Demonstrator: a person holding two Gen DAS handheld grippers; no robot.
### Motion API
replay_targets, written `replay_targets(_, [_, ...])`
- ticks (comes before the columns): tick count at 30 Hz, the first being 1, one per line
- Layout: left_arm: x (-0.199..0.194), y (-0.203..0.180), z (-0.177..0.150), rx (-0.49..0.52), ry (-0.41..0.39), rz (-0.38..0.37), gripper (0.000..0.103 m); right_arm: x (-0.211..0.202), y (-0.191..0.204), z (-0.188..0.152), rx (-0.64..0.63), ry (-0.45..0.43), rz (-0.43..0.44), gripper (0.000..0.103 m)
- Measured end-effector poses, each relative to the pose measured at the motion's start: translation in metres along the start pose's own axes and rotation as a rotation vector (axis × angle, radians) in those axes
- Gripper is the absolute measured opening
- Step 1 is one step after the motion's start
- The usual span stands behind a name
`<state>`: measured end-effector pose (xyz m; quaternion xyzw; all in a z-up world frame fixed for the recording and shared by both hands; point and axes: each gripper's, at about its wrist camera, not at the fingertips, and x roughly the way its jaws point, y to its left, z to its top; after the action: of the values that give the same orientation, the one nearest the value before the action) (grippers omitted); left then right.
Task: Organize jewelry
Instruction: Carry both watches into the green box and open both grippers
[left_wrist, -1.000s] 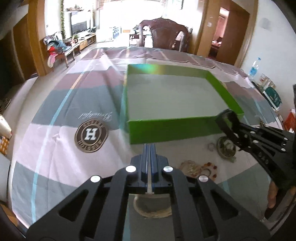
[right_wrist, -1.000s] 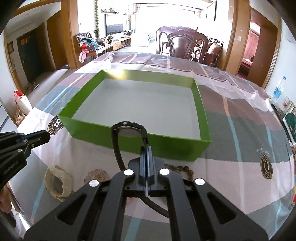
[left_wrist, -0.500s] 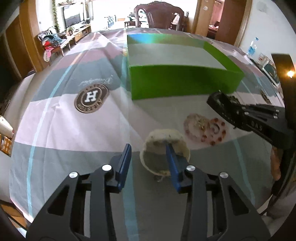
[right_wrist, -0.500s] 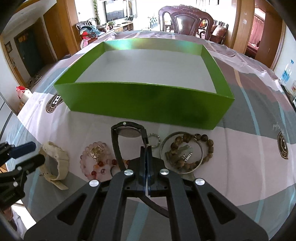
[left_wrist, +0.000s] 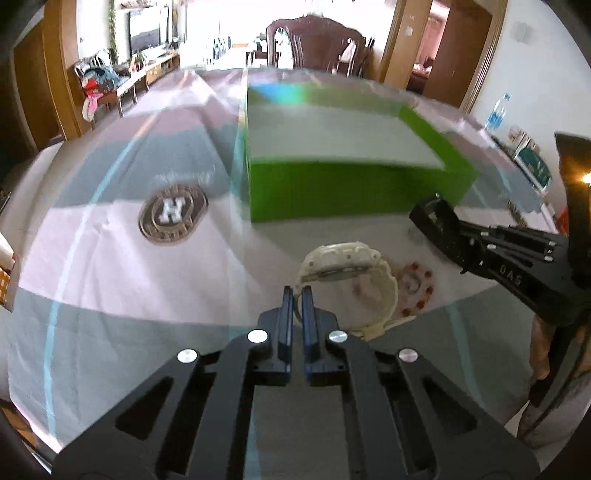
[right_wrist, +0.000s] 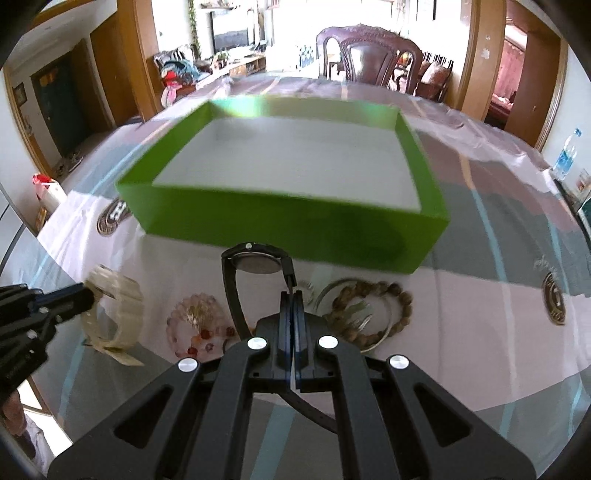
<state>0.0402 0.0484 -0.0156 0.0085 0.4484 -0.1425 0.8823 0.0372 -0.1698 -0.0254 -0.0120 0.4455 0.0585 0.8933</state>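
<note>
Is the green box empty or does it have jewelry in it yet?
Empty: the green box shows only bare white floor in both views.

On the worktop (right_wrist: 480, 302), the box (right_wrist: 295, 225) stands behind the jewelry. In front of it, left to right: strap watch (right_wrist: 114, 317), crystal bracelet (right_wrist: 195, 321), second watch (right_wrist: 258, 262), then bead bracelet (right_wrist: 373, 314) lying within the bangle (right_wrist: 384, 334). A chair (right_wrist: 369, 55) stands behind the worktop.
</note>
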Motion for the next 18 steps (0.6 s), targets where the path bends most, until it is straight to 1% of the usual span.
replay_targets(3, [-0.011,0.003,0.021,-0.019,-0.044,0.013,0.005,-0.012,-0.004,0.015,-0.008,-0.05,-0.024,0.002])
replay_targets(6, [-0.013,0.003,0.052,-0.039,-0.083,0.034,0.005,-0.017,-0.007,0.037,-0.018,-0.109,-0.051,0.002])
replay_targets(10, [0.008,0.002,0.098,-0.063,-0.077,0.028,0.005,-0.009,-0.009,0.069,-0.023,-0.149,-0.077,0.002])
replay_targets(12, [0.026,0.001,0.117,-0.079,-0.058,0.054,0.005,0.002,-0.01,0.082,-0.024,-0.146,-0.093,0.002])
replay_targets(14, [0.044,0.001,0.131,-0.095,-0.04,0.065,0.007,0.015,-0.012,0.09,-0.019,-0.118,-0.093,0.002])
replay_targets(16, [0.059,0.001,0.138,-0.113,-0.023,0.076,0.009,0.03,-0.015,0.094,-0.007,-0.082,-0.09,0.002])
replay_targets(18, [0.067,0.003,0.141,-0.124,-0.022,0.066,0.009,0.042,-0.016,0.095,-0.002,-0.058,-0.086,0.004])
